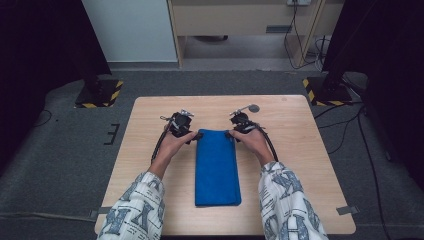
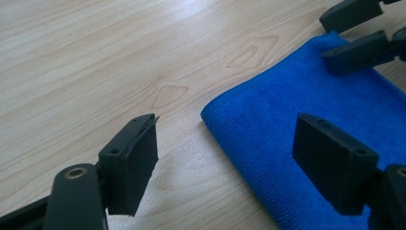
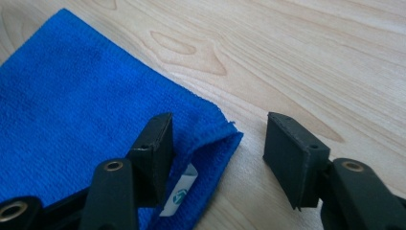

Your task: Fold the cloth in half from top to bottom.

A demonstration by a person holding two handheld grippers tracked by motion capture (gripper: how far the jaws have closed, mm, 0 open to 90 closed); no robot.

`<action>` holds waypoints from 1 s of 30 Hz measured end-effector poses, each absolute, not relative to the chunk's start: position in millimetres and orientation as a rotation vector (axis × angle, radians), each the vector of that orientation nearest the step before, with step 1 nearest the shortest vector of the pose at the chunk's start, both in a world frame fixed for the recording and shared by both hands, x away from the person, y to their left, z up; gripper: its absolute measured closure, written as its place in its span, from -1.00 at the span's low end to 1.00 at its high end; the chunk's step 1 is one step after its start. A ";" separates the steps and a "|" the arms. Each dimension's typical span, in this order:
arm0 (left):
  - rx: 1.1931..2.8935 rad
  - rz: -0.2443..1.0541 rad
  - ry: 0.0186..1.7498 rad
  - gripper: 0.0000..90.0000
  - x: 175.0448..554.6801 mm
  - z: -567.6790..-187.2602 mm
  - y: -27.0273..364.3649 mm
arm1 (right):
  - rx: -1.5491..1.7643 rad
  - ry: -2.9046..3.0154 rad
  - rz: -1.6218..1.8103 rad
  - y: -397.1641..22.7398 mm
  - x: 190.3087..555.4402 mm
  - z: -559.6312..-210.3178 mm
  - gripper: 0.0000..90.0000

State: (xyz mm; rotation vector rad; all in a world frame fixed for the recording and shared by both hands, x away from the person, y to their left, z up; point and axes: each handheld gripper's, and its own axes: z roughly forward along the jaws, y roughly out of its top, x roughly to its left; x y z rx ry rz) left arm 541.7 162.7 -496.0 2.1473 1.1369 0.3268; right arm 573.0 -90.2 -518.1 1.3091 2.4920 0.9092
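Folded cloth – solid bright blue, fine ribbed weave up close; small white tag with a teal mark at its corner. Desk – pale wood, light grain with darker oval knots. Left gripper and right gripper – matte black. Sleeves – white with grey-blue letter-like print. Floor dark grey carpet; stand bases edged in yellow-black hazard stripes.

A light wooden table with a pale grain is seen standing on grey carpet. A folded blue towel is laid flat near the table's middle, its long side running from the near edge toward the far one. A small white label is tucked between the layers at one far corner.
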 end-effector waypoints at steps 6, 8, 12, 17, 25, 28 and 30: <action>2.148 0.325 1.148 -0.47 546.5 -506.1 160.6 | 1.291 2.492 0.939 -87.3 571.9 -518.9 0.31; 2.145 0.319 1.154 -0.47 547.2 -509.0 159.1 | 1.288 2.494 0.943 -86.3 571.3 -518.9 0.44; 2.151 0.362 1.155 -0.37 548.1 -511.4 155.0 | 1.284 2.475 0.961 -85.9 569.1 -520.7 0.70; 2.145 0.362 1.163 -0.32 550.6 -517.5 151.5 | 1.259 2.474 0.948 -82.2 566.2 -520.5 0.87; 2.154 0.376 1.194 -0.14 553.1 -522.9 153.7 | 1.248 2.454 0.976 -83.8 563.8 -522.6 0.92; 2.158 0.373 1.172 0.06 552.8 -522.9 154.3 | 1.251 2.451 0.972 -82.9 563.2 -522.1 0.92; 2.157 0.365 1.150 0.26 552.1 -523.0 153.6 | 1.259 2.445 0.989 -84.1 563.4 -521.9 0.93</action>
